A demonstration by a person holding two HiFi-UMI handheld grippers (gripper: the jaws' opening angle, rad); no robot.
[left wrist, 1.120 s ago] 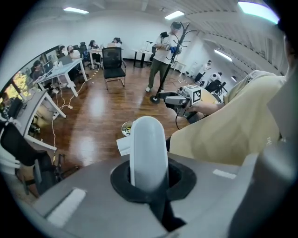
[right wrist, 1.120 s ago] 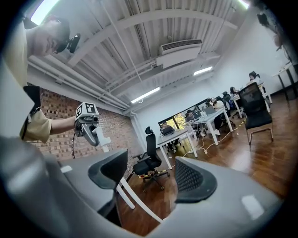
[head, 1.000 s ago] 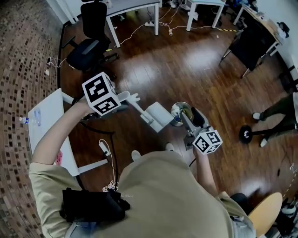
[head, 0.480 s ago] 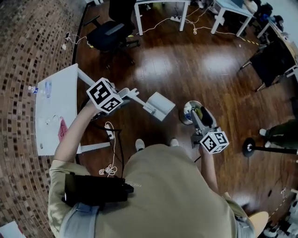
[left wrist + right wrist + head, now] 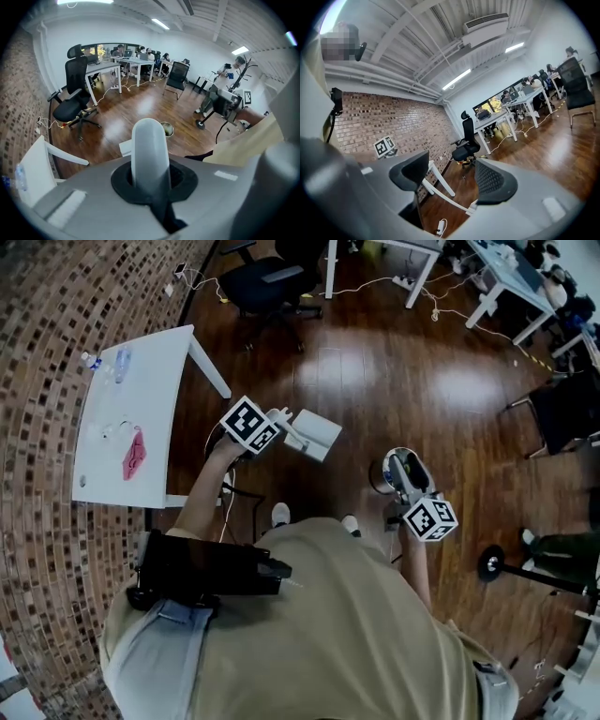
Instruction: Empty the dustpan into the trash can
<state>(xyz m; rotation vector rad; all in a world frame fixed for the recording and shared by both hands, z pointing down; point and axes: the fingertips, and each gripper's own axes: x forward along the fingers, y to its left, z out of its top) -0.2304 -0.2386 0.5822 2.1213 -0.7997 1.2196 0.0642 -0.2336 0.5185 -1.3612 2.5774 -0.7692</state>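
My left gripper [image 5: 279, 426] is shut on the handle [image 5: 150, 150] of the white dustpan [image 5: 317, 434]. It holds the pan low over the wood floor, right of the white table. In the left gripper view the pale handle rises between the jaws, with a corner of the pan [image 5: 125, 148] behind it. The small round metal trash can [image 5: 386, 474] [image 5: 166, 129] stands on the floor to the right, apart from the dustpan. My right gripper [image 5: 405, 474] hovers over the can. Its jaws are closing, and the pads [image 5: 494, 183] stand apart with nothing between them.
A white table [image 5: 131, 409] with a pink cloth [image 5: 134, 454] and a bottle stands at the left by the brick wall. A black office chair [image 5: 272, 282] and desks line the back. A round stand base [image 5: 490, 562] and a person's legs are at the right.
My left gripper has sunk and rolled with the dustpan, drawing left away from the trash can toward the table. The right gripper has shifted a little and stays over the can.
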